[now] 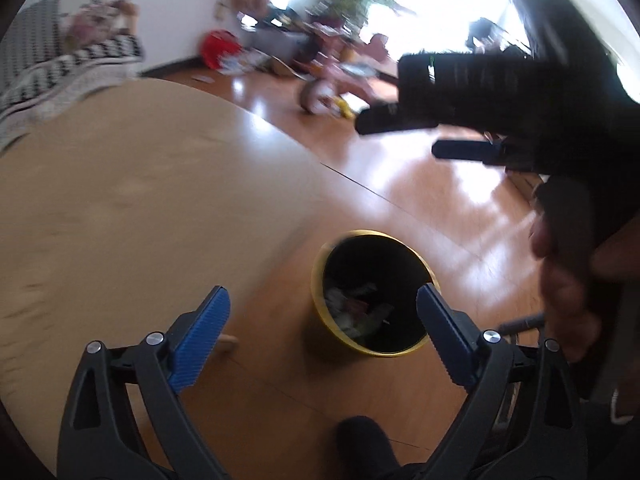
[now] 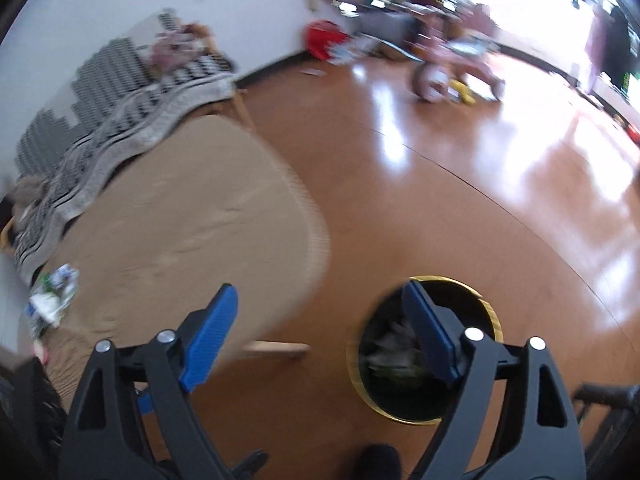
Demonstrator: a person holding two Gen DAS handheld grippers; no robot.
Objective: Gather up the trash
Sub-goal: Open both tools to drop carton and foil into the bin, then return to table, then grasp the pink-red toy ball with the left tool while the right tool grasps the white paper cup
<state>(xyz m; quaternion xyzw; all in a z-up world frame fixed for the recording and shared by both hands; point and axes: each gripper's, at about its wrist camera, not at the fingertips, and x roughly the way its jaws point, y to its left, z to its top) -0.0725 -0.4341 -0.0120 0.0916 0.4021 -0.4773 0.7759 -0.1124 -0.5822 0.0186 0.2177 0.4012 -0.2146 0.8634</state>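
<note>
A black bin with a yellow rim stands on the wooden floor and holds crumpled paper and wrappers. My left gripper hovers above it, blue pads wide apart and nothing between them. The right gripper appears at the upper right of the left wrist view, held by a hand, its jaws apart. In the right wrist view the right gripper is open and empty, and its right pad overlaps the bin. Crumpled white and blue wrappers lie at the left edge of the beige rug.
The round beige rug covers the floor left of the bin. A striped blanket lies beyond it. A pink tricycle and a red object stand far back. A pale wooden piece lies by the rug. A dark shoe shows below.
</note>
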